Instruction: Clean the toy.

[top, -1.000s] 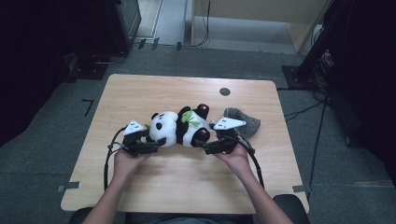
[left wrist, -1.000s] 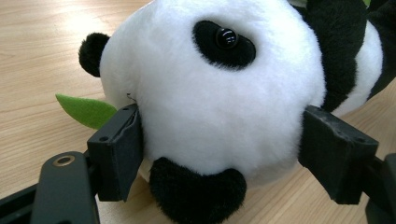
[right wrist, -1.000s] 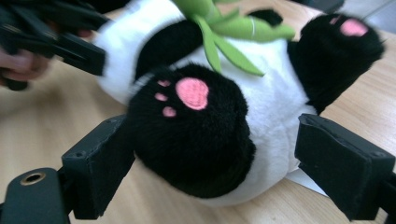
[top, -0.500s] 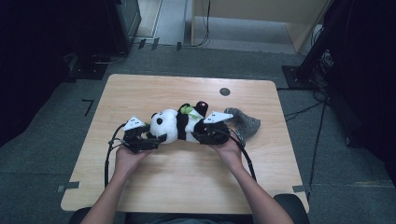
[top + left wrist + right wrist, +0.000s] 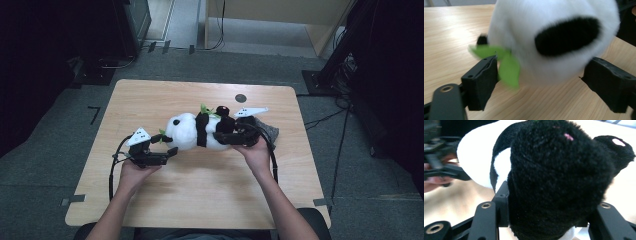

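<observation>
A stuffed panda (image 5: 192, 131) lies across the middle of the worktop (image 5: 200, 185), head toward the left. The left gripper (image 5: 170, 145) sits at its head end, 1 jaw on each side of the head. The right gripper (image 5: 220, 136) is at the panda's right end, its jaws around a leg. A crumpled cloth (image 5: 267, 131) lies just right of that gripper, and a small round hole (image 5: 241, 98) lies behind the panda.

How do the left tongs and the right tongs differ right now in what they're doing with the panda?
The right tongs are clamped on a black leg of the panda; the left tongs stand open, pads clear of its white head. The left jaws have just been opening and the right just closing. The right tongs sit at the panda's leg end, the left at its head end. Both point at the toy over the table.
</observation>
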Available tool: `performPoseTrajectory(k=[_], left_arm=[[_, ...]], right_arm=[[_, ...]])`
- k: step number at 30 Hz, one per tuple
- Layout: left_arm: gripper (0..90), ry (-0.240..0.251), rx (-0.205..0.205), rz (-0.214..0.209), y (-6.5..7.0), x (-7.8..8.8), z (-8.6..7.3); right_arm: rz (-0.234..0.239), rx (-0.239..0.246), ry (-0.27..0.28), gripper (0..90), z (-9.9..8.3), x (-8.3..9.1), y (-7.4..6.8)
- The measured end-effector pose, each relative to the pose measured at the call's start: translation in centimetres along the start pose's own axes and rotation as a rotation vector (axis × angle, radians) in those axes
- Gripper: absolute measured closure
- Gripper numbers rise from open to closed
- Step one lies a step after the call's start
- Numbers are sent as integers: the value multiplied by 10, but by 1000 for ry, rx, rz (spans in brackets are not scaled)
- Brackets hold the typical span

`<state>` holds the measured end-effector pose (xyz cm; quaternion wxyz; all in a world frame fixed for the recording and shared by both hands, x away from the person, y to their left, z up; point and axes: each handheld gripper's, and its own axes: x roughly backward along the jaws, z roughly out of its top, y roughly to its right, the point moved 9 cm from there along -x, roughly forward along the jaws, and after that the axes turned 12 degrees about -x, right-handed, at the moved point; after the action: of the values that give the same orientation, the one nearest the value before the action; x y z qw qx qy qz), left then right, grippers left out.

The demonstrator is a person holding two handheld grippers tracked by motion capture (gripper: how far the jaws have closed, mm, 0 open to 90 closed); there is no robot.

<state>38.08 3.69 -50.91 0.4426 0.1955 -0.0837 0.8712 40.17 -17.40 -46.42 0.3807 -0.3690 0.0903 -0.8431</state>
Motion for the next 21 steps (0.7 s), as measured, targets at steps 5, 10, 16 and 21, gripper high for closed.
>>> performPoseTrajectory(k=[5, 10, 16, 21], left_arm=[[26, -44, -49, 14, 5, -13, -1], [258, -81, -64, 84, 2, -10, -2], [437, -75, -15, 61, -1, 2, 8], [445, -72, 40, 64, -13, 16, 13]], right_arm=[[60, 3, -64, 464, -8, -6, -15], [14, 50, -61, 457, -10, -10, -20], [6, 124, 16, 231, -6, -12, -16], [82, 219, 83, 172, -14, -2, -17]])
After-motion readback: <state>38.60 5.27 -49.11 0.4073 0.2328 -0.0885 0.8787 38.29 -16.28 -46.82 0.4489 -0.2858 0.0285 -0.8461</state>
